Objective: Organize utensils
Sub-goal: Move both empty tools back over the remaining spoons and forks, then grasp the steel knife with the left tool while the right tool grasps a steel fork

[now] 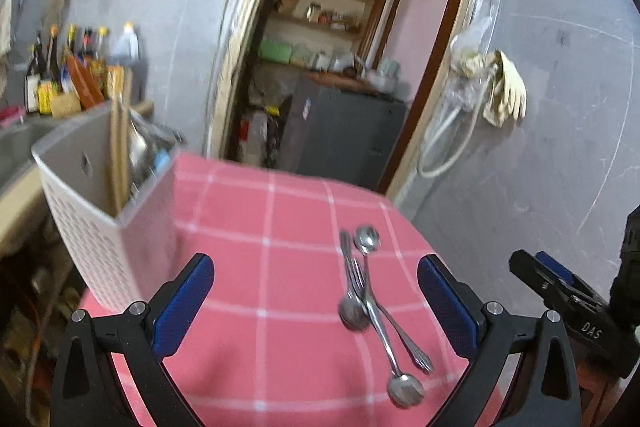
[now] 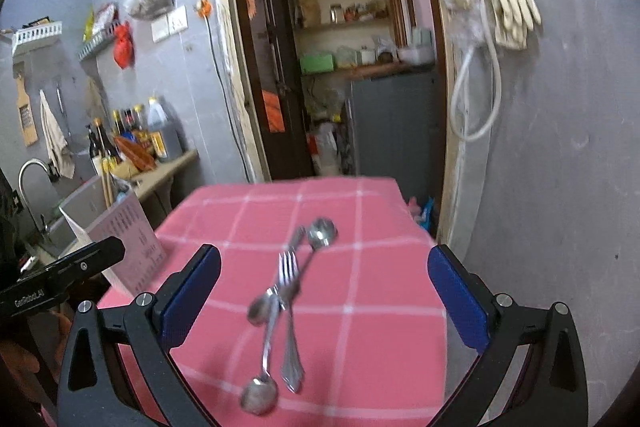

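1. Utensils: fork (image 2: 287, 269) and three spoons (image 2: 322, 233) in a crossed pile on pink checked cloth (image 2: 380, 287) covering the surface, at 12 o'clock of right gripper (image 2: 324, 291), at 1 o'clock of left gripper (image 1: 316, 291).
2. Both sets of jaws wide apart, nothing between the pads, clear of the pile.
3. White perforated basket (image 1: 92, 227) at 10 o'clock on cloth edge, holding upright utensils.
4. Doorway (image 1: 340, 67) at 12 o'clock beyond.

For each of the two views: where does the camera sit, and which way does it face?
Left wrist: on the left gripper, facing the pink table, cutlery and basket; its open blue fingers show, plus the right gripper's tip.
Right wrist: on the right gripper, open, facing the same way; left gripper's edge shows.
Shared: cutlery, table, doorway.
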Demonstrator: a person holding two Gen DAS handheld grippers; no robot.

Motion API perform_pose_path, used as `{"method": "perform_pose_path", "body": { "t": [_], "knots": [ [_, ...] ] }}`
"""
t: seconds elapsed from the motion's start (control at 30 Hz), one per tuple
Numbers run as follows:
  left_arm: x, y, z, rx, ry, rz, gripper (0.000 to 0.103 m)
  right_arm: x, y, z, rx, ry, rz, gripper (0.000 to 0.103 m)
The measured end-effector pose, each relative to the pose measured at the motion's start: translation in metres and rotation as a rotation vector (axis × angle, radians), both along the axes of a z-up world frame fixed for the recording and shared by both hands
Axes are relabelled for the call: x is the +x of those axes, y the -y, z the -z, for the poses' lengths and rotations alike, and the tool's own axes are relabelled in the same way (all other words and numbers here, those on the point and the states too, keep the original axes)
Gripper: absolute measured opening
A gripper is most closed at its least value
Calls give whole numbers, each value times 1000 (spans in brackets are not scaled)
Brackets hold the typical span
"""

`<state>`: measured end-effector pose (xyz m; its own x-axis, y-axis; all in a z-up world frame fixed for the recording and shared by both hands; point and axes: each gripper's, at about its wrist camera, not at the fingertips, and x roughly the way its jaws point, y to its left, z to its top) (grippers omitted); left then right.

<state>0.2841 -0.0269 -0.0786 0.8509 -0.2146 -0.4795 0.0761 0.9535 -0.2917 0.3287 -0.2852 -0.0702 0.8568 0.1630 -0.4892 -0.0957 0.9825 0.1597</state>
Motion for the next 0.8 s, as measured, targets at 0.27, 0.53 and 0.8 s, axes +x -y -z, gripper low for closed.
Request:
{"method": "perform_pose_path", "body": {
  "t": [0.27,0.53,0.8],
  "knots": [
    [19,18,37,-2,-109,57,102,16,4,48,16,-142,-88,101],
    [37,32,71,-49,-234,154,87,25,-4,80,14,-229,-163,77],
    [55,48,95,-131,-334,271,42,26,-17,95,7,-293,-254,45]
  ]
}}
